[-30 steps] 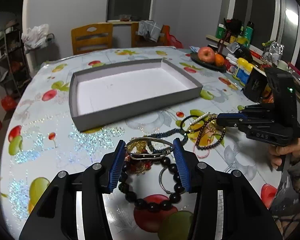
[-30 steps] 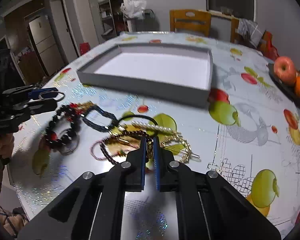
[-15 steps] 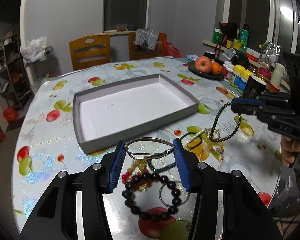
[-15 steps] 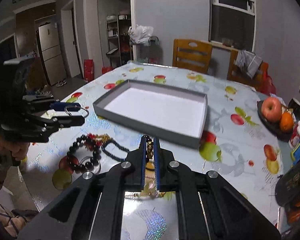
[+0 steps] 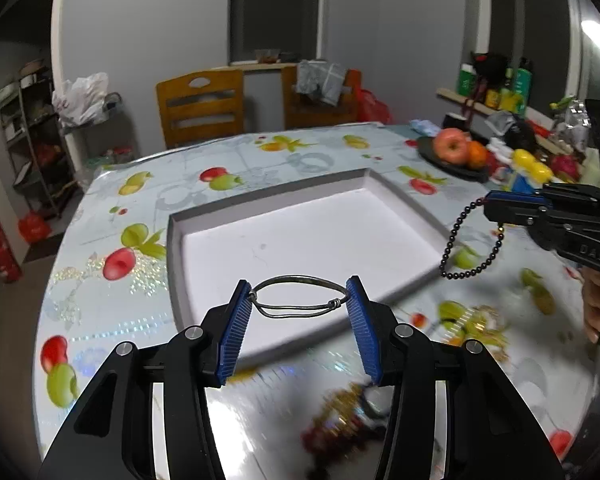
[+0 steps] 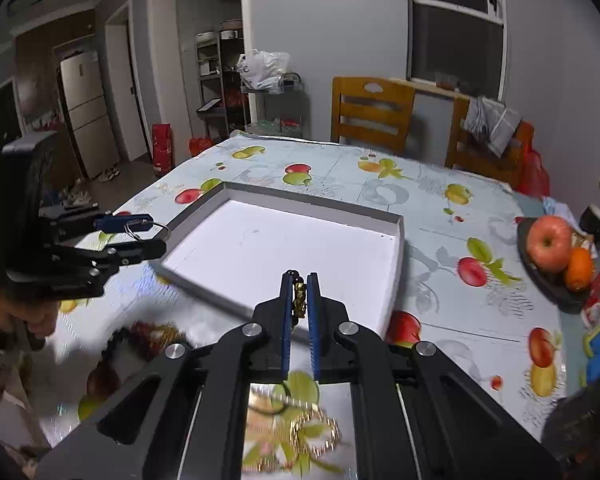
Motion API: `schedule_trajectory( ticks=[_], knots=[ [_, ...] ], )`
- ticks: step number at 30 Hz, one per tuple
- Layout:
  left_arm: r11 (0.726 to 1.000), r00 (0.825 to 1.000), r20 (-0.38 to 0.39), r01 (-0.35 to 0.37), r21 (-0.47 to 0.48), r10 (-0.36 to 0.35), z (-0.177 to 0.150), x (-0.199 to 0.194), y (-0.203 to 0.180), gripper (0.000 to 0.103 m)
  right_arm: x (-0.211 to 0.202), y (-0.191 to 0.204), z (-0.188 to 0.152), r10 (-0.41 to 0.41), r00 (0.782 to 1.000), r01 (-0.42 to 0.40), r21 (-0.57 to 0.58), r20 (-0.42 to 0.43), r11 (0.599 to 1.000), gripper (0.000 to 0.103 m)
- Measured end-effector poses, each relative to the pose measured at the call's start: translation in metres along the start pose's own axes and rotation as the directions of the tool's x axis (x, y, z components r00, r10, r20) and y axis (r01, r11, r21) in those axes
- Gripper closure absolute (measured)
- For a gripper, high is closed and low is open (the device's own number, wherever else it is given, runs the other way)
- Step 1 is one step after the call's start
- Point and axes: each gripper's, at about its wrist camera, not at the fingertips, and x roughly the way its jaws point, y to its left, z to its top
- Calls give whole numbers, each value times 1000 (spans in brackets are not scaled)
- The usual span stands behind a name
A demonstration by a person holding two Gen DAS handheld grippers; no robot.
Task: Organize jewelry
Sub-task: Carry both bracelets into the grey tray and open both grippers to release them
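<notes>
I see the desk point(image 5: 260, 160) under its fruit-print cloth, with two wooden chairs point(image 5: 201, 104) at its far edge. On the desk sits the shallow grey tray with a white floor point(image 5: 300, 240), and I see nothing lying in it. My left gripper point(image 5: 299, 300) hangs above the tray's near wall, its blue fingers point(image 5: 236, 332) set apart just as wide as the thin silver wire bangle point(image 5: 298, 295) that they pinch by its two ends, so the bangle spans the gap between them in the air. My right gripper point(image 6: 299, 292) is over the tray's near right corner, and its fingers point(image 6: 286, 316) are pressed almost together on a dark beaded bracelet point(image 5: 466, 248); from the left wrist view the beads dangle in a loop below the tips, clear of the desk, and from the right wrist view I see a small gold bead point(image 6: 299, 300) caught in the narrow gap. A dark plate point(image 6: 556, 288) holding an apple point(image 6: 549, 243) and an orange point(image 6: 578, 269) stands near the desk's right side, well apart from the tray. The remaining heap of jewelry point(image 5: 348, 420) lies on the desk beneath my grippers, blurred: gold chain and dark red beads are all I can make out.
</notes>
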Motion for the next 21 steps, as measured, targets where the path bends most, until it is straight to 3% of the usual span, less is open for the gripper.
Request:
schedule_trajectory(
  ticks=[13,21],
  knots=[
    [997,995,-93,-37,-67,31,5,71,30,53,85,-25,6,23,996,-12,130,-84,991,96],
    [998,989,-142,-38,-55,30,-8,84,32,52,105,-37,-7,7,991,15,158,-137,987,96]
  ],
)
